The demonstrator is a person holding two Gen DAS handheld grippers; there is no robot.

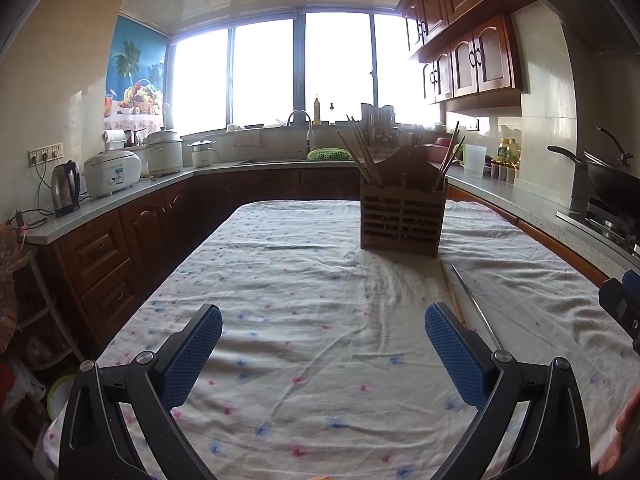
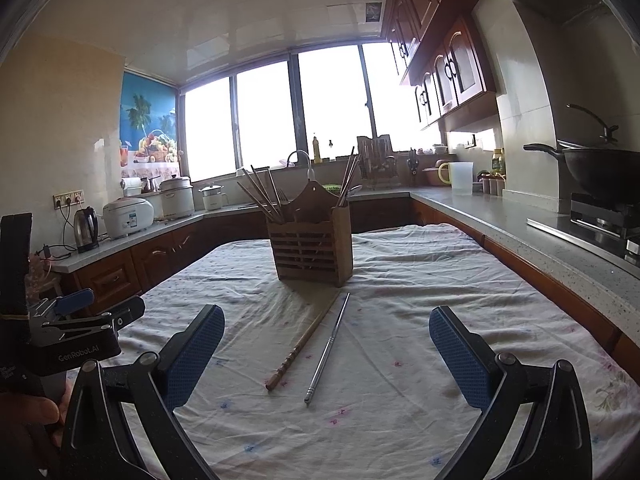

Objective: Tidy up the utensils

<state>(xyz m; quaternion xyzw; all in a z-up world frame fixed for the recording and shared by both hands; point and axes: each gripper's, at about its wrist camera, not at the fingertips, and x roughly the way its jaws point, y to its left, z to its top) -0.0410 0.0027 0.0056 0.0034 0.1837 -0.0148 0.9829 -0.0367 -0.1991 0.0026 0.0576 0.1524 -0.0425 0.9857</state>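
Left wrist view is showing the left gripper [image 1: 323, 354] hovering over the cloth-covered surface [image 1: 280, 280] with its blue pads wide apart and nothing between them. A wooden utensil holder [image 1: 402, 216] is standing ahead and to the right, already carrying chopsticks in its left and right compartments. Two loose pieces are lying in front of it, partly hidden behind the gripper's right finger: a wooden chopstick [image 1: 451, 292] and a metal chopstick [image 1: 472, 300]. At the right edge, part of the right gripper is peeking in.

Right wrist view is showing the right gripper [image 2: 327, 354], likewise spread apart and empty, facing both loose pieces squarely. They are lying side by side, near each other but apart at the near ends, pointing toward the holder's base. Judging by this, the step in hand is approaching one for pickup; the next move is calling for lowering the gripper and closing across a thin shaft lying flat on wrinkled cloth, which may bunch up. A kettle [image 2: 86, 228], rice cooker [image 2: 128, 210] and wok [image 2: 600, 168] are sitting on side counters, well clear.
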